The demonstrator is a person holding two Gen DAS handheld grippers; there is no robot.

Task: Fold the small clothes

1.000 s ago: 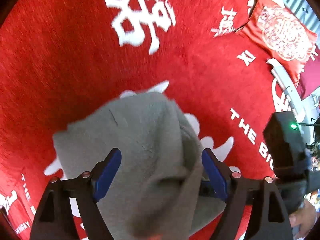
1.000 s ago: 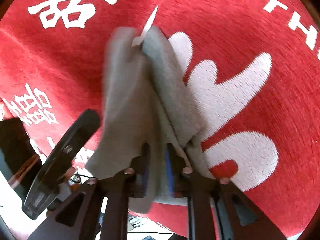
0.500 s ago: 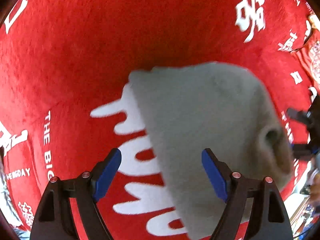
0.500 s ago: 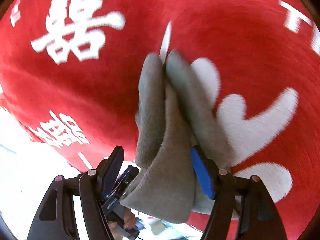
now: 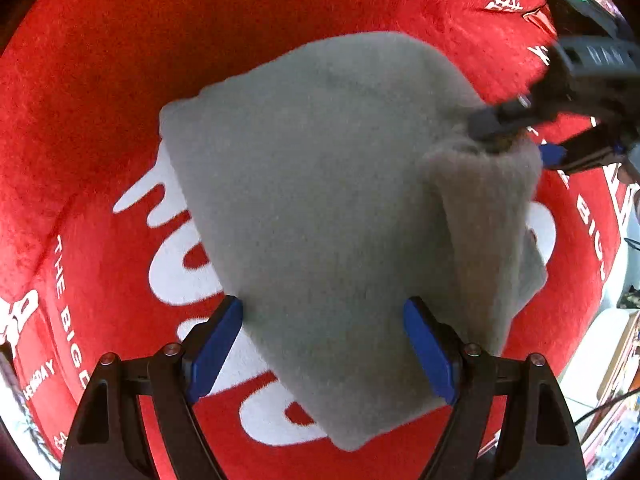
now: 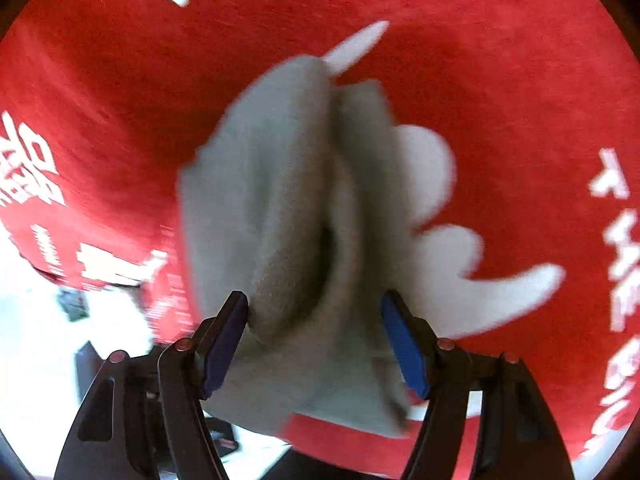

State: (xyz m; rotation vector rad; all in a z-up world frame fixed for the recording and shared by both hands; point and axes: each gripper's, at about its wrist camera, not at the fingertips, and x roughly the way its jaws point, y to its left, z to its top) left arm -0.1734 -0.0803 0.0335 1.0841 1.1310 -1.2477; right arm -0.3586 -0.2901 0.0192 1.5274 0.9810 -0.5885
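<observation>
The gray fleece garment lies on the red printed blanket, doubled over on itself. In my left wrist view it runs from a squared edge at upper left down to a rounded end beneath my left gripper. That makes its long axis a diagonal, with the thick folded roll along the right side. In my right wrist view the garment shows two puffed layers with a dark gap between them, the long axis running away from the camera toward a white label at the far tip.

My left fingers stand wide apart above the cloth, grasping nothing. My right gripper is released too: its blue pads straddle the near end without pressing it.

My worry is that loose gap. I judge the upper layer could spring back or slide off, since nothing pins it. If either finger drags through the fleece, the pile may catch and skew the fold.
</observation>
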